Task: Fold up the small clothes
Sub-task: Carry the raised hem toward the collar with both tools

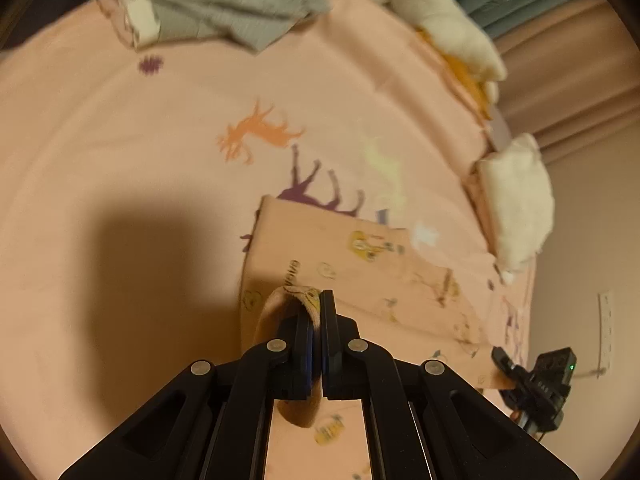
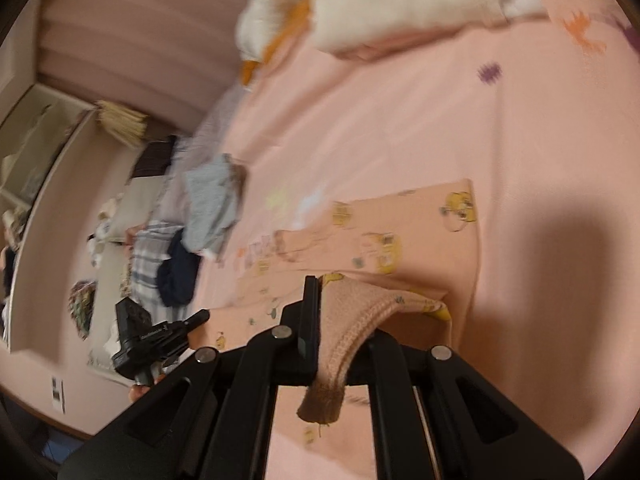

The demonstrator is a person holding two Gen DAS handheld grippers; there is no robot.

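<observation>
A small peach garment [image 1: 360,272] printed with yellow cartoon figures hangs stretched between my two grippers, just over the pink bed sheet [image 1: 120,140]. My left gripper [image 1: 320,300] is shut on a ribbed edge of it. The right gripper [image 1: 501,357] shows at the lower right, holding the garment's other end. In the right wrist view the right gripper [image 2: 332,300] is shut on a ribbed band of the same garment [image 2: 420,232], which drapes over and hides one finger. The left gripper [image 2: 202,315] appears at the left, its tip at the cloth's edge.
A grey garment pile [image 1: 216,0] lies at the far end of the bed. Cream folded clothes [image 1: 516,208] sit along the bed's right edge. Grey-blue, plaid and navy clothes [image 2: 188,240] lie by the bed's left edge, with a wall and shelf beyond.
</observation>
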